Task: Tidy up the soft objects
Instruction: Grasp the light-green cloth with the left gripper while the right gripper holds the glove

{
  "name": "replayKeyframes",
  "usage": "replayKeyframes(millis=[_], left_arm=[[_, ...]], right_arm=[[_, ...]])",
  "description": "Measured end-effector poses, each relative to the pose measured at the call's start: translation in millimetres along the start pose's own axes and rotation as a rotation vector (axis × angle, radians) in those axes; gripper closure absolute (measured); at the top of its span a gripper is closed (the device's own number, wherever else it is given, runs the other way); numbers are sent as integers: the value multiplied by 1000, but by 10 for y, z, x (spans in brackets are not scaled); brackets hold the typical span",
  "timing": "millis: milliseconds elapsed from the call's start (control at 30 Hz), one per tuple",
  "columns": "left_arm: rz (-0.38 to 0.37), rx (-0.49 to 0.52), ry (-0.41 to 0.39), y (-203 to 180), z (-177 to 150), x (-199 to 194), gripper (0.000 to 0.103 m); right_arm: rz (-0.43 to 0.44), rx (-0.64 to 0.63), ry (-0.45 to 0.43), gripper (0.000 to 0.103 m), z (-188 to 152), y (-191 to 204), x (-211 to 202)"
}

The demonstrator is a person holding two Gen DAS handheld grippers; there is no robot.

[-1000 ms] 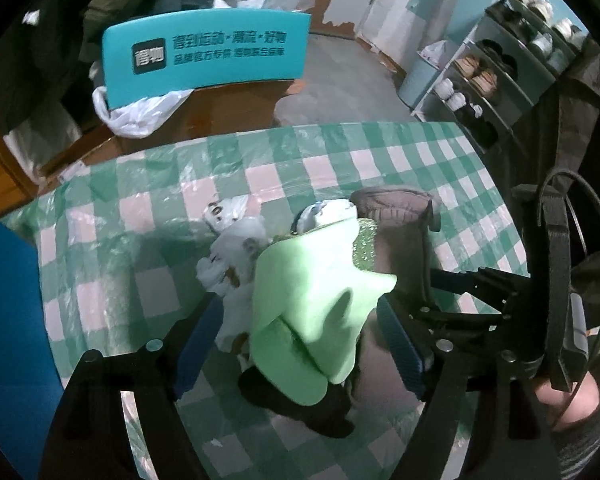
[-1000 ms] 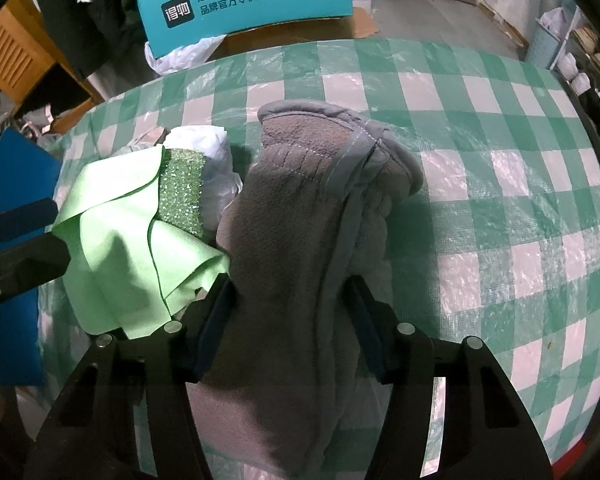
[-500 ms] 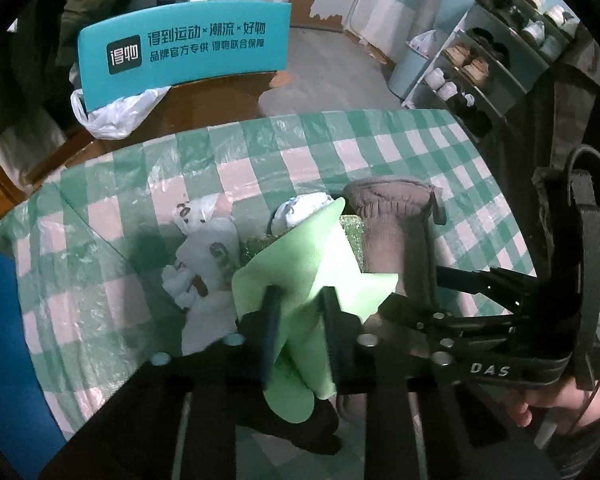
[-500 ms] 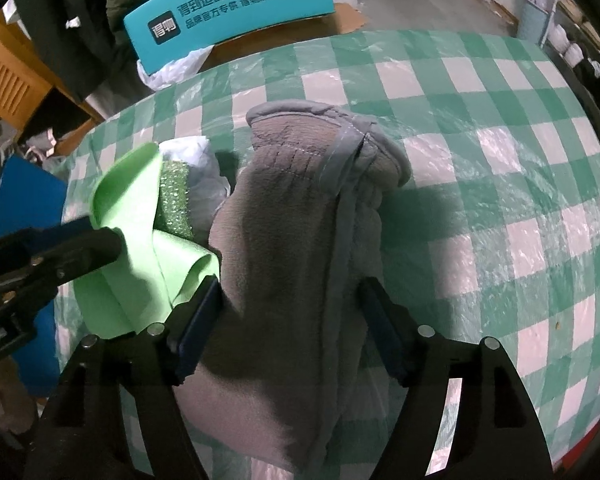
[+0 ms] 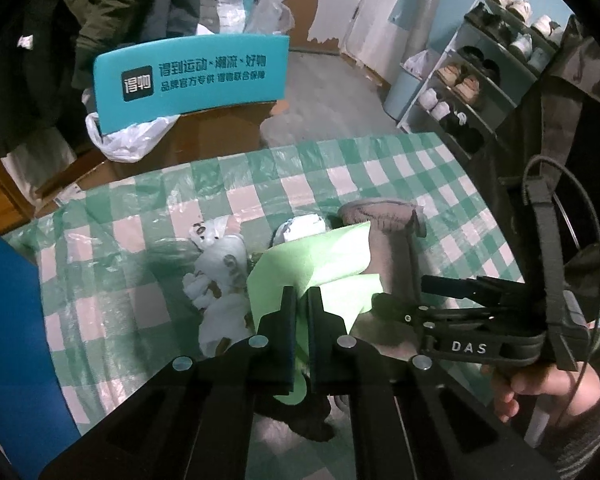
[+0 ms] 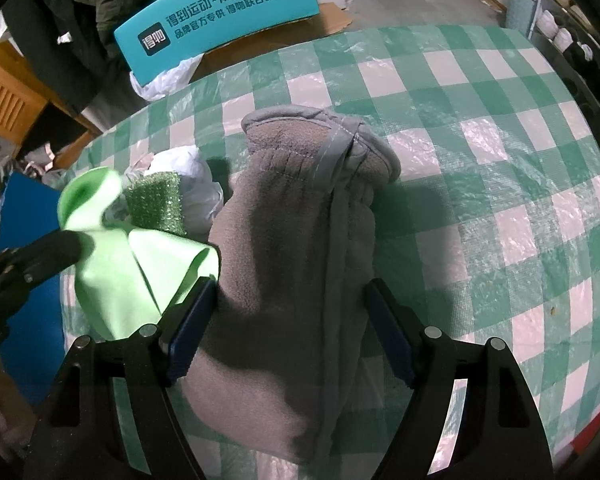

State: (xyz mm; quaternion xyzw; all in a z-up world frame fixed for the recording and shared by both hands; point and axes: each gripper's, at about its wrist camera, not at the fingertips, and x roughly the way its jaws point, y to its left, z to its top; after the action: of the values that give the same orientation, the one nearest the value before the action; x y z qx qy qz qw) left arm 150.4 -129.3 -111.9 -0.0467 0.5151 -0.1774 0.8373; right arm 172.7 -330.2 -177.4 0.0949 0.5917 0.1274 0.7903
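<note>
My left gripper [image 5: 299, 294] is shut on a light green cloth [image 5: 316, 264], which hangs lifted off the pile. In the right wrist view the same cloth [image 6: 140, 264] droops from the left gripper [image 6: 66, 242] at the left edge. A grey fleece mitt [image 6: 292, 240] lies lengthwise on the checked tablecloth [image 6: 480, 160]. My right gripper [image 6: 290, 304] stands open astride it; the left pad brushes its edge and the right pad is clear. A glittery green sponge [image 6: 156, 200] and a white bundle [image 6: 188, 184] lie beside the mitt. A white plush toy [image 5: 220, 276] lies left of the cloth.
A teal chair back [image 5: 192, 76] with a white plastic bag stands beyond the table's far edge. A blue board [image 5: 8, 320] stands at the left. A shoe rack [image 5: 480, 80] is at the far right. A dark soft item [image 5: 308, 420] lies under the left gripper.
The left gripper's jaws went from wide open to shut on the green cloth and lifted it slightly. The right gripper's jaws spread wider around the grey mitt.
</note>
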Motion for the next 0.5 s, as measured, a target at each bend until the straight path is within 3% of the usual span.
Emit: replayKeyframes(millis=[500], left_arm=[[4,-113,-56,319,-156,-479,98]], right_arm=[[5,14,-23,24,32,20,-86]])
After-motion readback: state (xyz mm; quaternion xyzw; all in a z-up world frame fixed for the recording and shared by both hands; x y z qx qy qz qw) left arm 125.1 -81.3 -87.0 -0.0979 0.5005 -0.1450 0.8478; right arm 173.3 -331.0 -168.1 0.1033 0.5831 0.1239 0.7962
